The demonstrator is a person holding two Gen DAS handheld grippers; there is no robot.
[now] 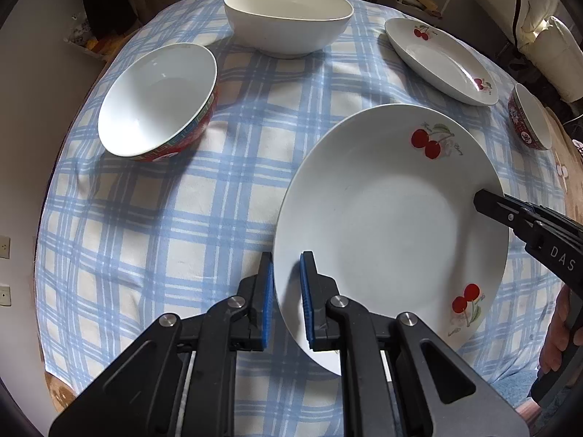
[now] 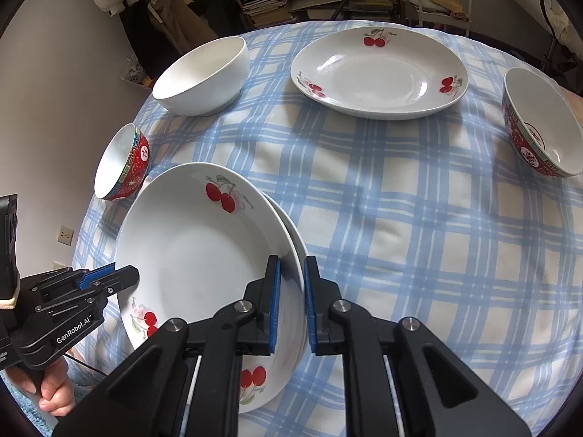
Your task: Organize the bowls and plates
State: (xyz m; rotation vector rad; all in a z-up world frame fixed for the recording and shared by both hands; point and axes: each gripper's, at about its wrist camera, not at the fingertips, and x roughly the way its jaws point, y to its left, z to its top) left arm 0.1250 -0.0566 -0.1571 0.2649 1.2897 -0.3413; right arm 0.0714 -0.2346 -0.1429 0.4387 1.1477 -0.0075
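Note:
A white plate with cherry prints is held by both grippers at opposite rims. My left gripper is shut on its near-left rim, which sits between the blue pads. My right gripper is shut on the opposite rim. Each gripper also shows in the other's view: the right gripper and the left gripper. The rim of a second plate peeks out just under the held plate. Another cherry plate lies alone farther back.
A plain white bowl stands at the far side of the blue-checked tablecloth. One red patterned bowl sits at the left, another at the right edge. Shelves and clutter stand behind.

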